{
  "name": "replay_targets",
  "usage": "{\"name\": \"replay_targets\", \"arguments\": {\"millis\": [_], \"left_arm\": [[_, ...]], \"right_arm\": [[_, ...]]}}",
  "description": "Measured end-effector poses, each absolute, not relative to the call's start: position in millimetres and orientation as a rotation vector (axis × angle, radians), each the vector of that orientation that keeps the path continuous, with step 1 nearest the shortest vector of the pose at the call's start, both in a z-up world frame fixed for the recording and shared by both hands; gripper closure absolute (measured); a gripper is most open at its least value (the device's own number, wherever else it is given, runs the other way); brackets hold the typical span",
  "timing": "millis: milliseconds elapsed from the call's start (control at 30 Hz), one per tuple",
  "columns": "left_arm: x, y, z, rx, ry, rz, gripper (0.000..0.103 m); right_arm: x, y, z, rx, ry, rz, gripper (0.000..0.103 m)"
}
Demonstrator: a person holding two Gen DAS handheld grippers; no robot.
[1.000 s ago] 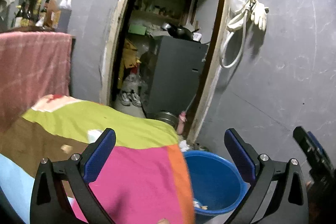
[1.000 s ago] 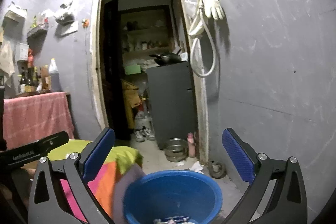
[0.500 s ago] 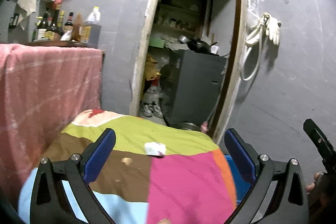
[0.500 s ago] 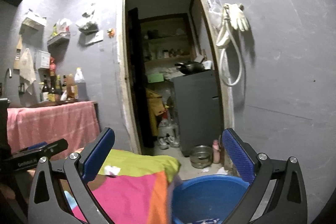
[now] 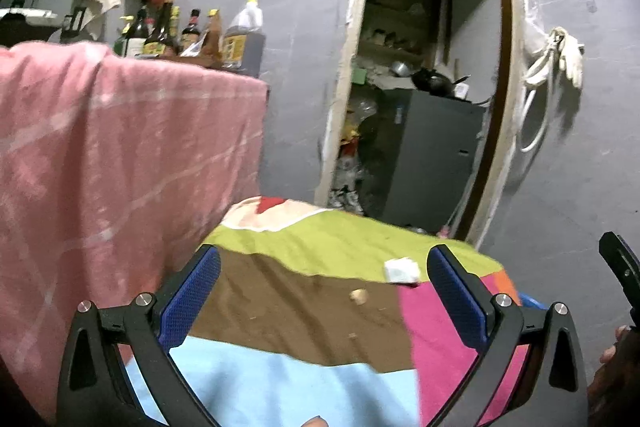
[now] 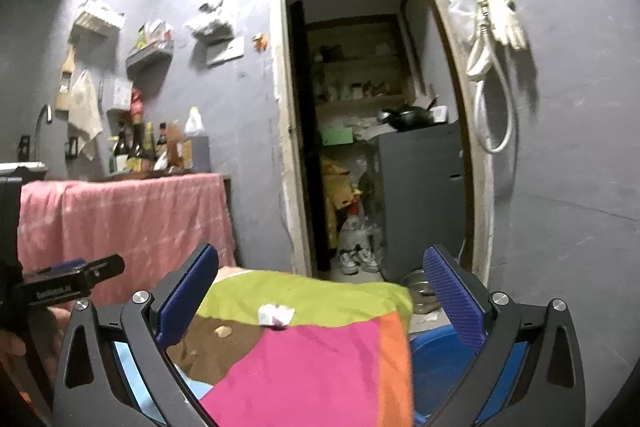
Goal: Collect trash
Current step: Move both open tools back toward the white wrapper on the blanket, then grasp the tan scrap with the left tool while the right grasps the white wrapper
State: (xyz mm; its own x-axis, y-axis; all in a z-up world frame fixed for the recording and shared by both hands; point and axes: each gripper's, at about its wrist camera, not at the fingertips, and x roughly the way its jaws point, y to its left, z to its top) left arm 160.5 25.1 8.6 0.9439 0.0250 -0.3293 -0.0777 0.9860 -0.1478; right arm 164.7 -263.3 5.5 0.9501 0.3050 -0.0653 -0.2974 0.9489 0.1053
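A crumpled white paper scrap (image 5: 401,270) lies on the colourful patchwork cloth (image 5: 304,311), at the green and pink patches; it also shows in the right wrist view (image 6: 276,315). A small tan crumb (image 5: 359,295) lies on the brown patch, also seen in the right wrist view (image 6: 223,331). A blue bucket (image 6: 436,359) stands on the floor right of the cloth. My left gripper (image 5: 324,301) is open and empty above the cloth. My right gripper (image 6: 320,301) is open and empty, above the cloth's right end and the bucket.
A pink cloth (image 5: 112,155) drapes a counter on the left, with several bottles (image 5: 176,35) on top. A doorway (image 6: 360,131) opens ahead onto a grey cabinet (image 6: 424,199), shoes and a metal bowl (image 6: 418,289). A hose and gloves (image 6: 496,35) hang on the right wall.
Both grippers have swung left and upward, away from the blue bucket and over the cloth. The paper scrap and crumb now sit between the fingers in view. Both stay open.
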Motion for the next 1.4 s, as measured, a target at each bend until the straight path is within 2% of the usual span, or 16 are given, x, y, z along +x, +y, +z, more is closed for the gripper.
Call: {"name": "replay_targets", "arguments": {"millis": [733,1033,1267,1400], "left_arm": [[240,30,-48,-0.090,0.577,0.025,0.002],[277,22,-70,-0.077,0.706,0.001,0.002],[287,15,-77,-0.065,0.735,-0.018,0.003],[291,10,-79,-0.056,0.749,-0.032,0.011]], "right_arm": [[255,-224,-41,-0.036,0.333,0.422,0.000],[295,-225,-56,-0.007,0.439,0.433,0.000],[317,-223,-67,0.024,0.527,0.457,0.000],[326,-223,-71,0.041,0.579,0.465,0.002]]}}
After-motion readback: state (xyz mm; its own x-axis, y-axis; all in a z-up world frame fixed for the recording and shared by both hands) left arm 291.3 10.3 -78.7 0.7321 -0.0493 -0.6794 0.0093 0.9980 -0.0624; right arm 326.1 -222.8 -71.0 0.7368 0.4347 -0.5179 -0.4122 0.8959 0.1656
